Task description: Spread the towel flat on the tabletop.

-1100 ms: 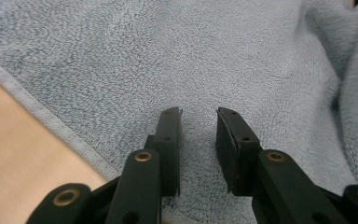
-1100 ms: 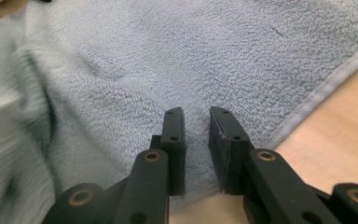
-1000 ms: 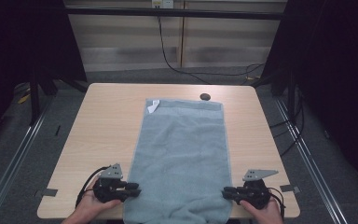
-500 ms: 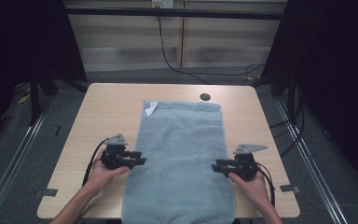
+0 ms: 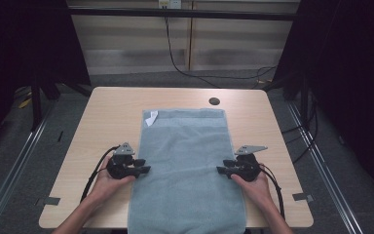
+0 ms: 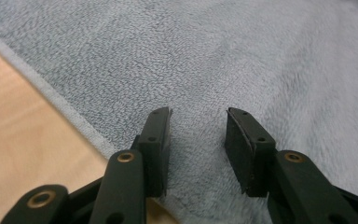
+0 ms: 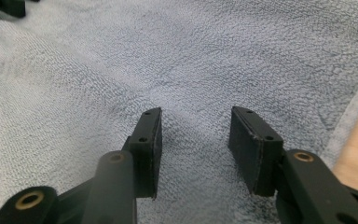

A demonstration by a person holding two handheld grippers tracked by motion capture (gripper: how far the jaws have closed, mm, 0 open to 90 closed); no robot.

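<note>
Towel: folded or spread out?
Spread flat: the towel lies as one smooth sheet along the table, near end hanging over the edge.

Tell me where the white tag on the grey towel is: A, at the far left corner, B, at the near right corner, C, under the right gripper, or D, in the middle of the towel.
A: in the high view the white tag sits at the far left corner of the grey towel, well away from both grippers.
</note>
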